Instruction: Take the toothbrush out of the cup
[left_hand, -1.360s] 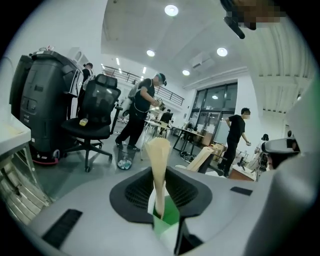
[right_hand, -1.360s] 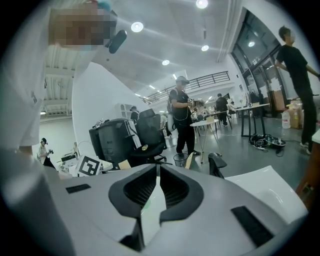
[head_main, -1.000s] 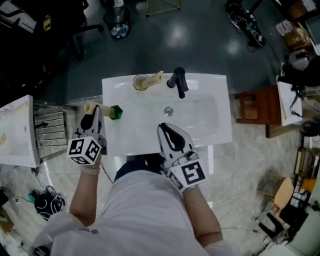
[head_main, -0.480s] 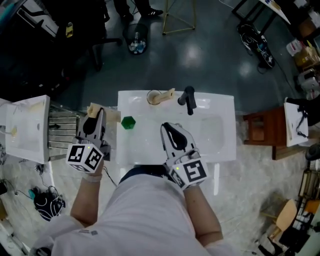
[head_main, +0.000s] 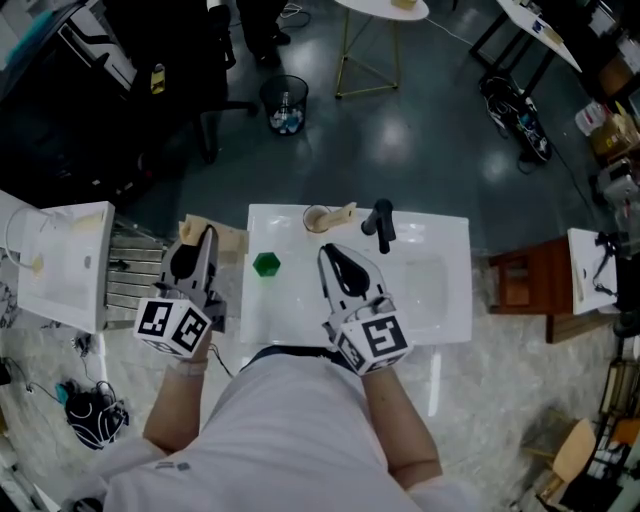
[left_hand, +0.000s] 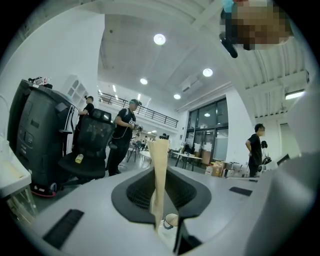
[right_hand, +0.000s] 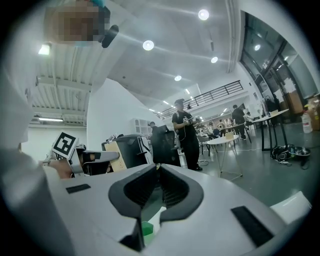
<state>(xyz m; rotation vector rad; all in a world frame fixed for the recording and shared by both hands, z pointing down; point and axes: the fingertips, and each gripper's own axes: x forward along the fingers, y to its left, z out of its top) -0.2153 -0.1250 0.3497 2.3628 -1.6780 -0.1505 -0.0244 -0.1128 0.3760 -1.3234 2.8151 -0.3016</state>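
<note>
A beige cup (head_main: 317, 218) lies on the back rim of the white sink (head_main: 440, 300), with a wooden piece (head_main: 343, 211) sticking out of its right side. My left gripper (head_main: 195, 236) hangs off the sink's left edge, shut on a pale wooden toothbrush (head_main: 228, 238). In the left gripper view the toothbrush handle (left_hand: 160, 170) stands upright between the jaws of that gripper (left_hand: 161, 167), and the cup (left_hand: 171, 220) shows small below. My right gripper (head_main: 336, 254) hovers over the basin, shut and empty. Through the slit of the right gripper (right_hand: 157, 172) a green block (right_hand: 146, 229) shows.
The green block (head_main: 266, 264) sits on the sink's left part. A black faucet (head_main: 380, 222) stands behind the basin. A metal rack (head_main: 130, 272) and a white unit (head_main: 60, 262) lie to the left, a wooden stool (head_main: 520, 282) to the right. People stand in the room beyond.
Both grippers have risen. The left one, still holding the toothbrush, has drawn away from the green block to the left of the sink. The right gripper stays shut.
</note>
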